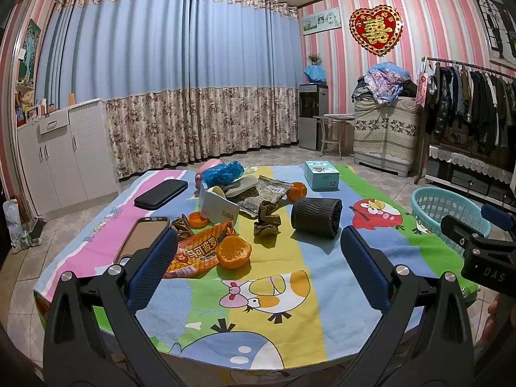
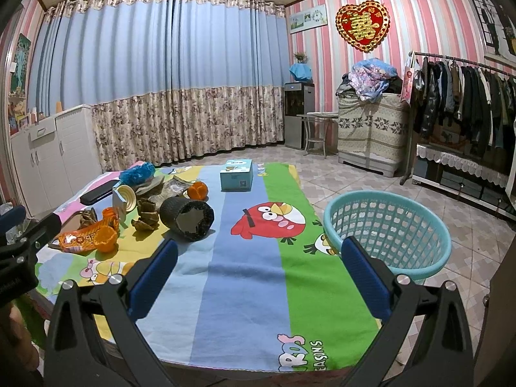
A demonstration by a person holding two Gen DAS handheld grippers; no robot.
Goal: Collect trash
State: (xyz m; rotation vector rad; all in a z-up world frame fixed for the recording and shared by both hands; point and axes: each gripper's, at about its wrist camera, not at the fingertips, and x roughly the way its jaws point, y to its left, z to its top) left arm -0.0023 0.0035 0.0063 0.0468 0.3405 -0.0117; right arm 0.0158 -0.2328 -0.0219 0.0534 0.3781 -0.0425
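Left gripper (image 1: 258,258): jaws spread wide, nothing between the blue pads — it hangs over the near edge of the table.
Right gripper (image 2: 258,261): likewise wide apart and holding nothing, above the blue and green stripes of the cartoon tablecloth (image 2: 245,290).
Snack wrapper (image 1: 196,251): orange, lying flat just ahead of the left gripper's left finger, long axis running left to right; its near end disappears behind that finger.
Orange peel (image 1: 233,251): a hollowed half, open side up, touching the wrapper's right end, a little left of the midline between the left gripper's fingers.
Crumpled brown paper (image 1: 266,222): two wads beyond the peel, near the table's middle.
Black ribbed roll (image 2: 187,217): on its side, open end facing the right gripper, ahead of that gripper's left finger.
Phone (image 1: 142,238): face up, left of the wrapper.
Farther clutter: a whole orange (image 1: 297,191), an opened white box (image 1: 217,208), a blue bag (image 1: 222,172), a small blue carton (image 1: 321,174).
Basket (image 2: 387,225): teal, off the table's right edge, beyond the right gripper's right finger — nothing visible inside it.
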